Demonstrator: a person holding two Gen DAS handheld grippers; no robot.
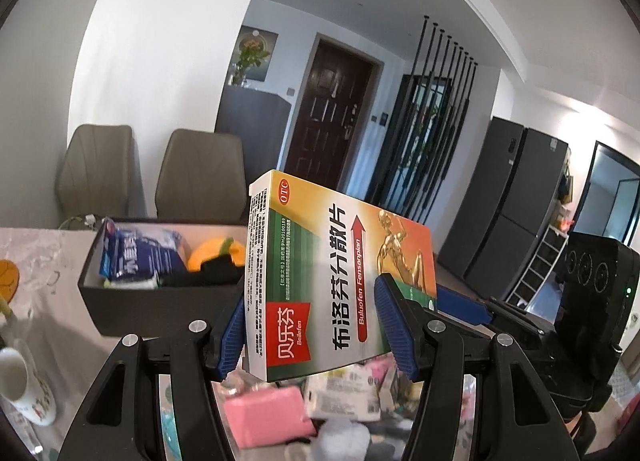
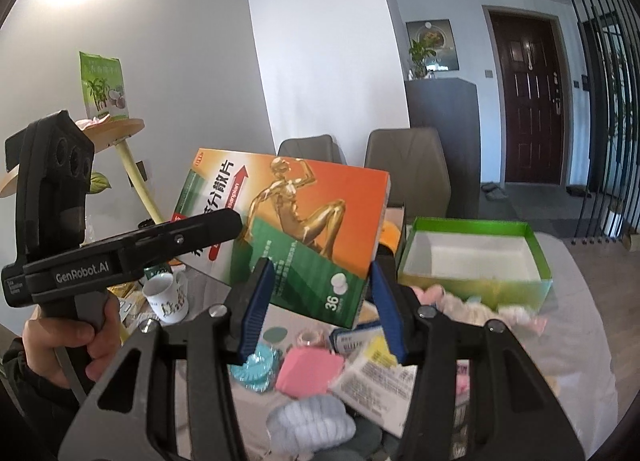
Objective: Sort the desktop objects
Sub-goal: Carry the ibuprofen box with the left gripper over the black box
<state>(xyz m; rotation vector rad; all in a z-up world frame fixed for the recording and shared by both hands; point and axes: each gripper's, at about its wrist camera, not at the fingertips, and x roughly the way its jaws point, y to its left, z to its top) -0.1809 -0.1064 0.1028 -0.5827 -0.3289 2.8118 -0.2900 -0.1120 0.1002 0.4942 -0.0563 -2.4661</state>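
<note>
Both my grippers are on the medicine box, which hangs in the air above the table, clear of the clutter below.

Left gripper: blue pads clamped on the box at its red-label end. One pad presses the narrow white side with the small print; the other pad presses the printed face near the gold figure. Box is tilted, its far end rising away from me and to the right.

Right gripper: in its own view the box's "36" corner sits between the two blue pads. Left pad appears to touch the box's green face; at the right pad I cannot tell whether there is contact or a thin gap. Grip on this side: cannot tell. In the left view its blue finger reaches in behind the box's far corner.

My left hand is wrapped around the left gripper's handle, seen in the right view.

Surroundings:
- Black box behind and left of the medicine box, holding a blue packet, an orange plush and something black.
- Green box, open and white inside, to the right on the table.
- Mug at left, near the table edge.
- Below the grippers: pink pad, teal coil, pale fluffy ball, printed leaflets.
</note>
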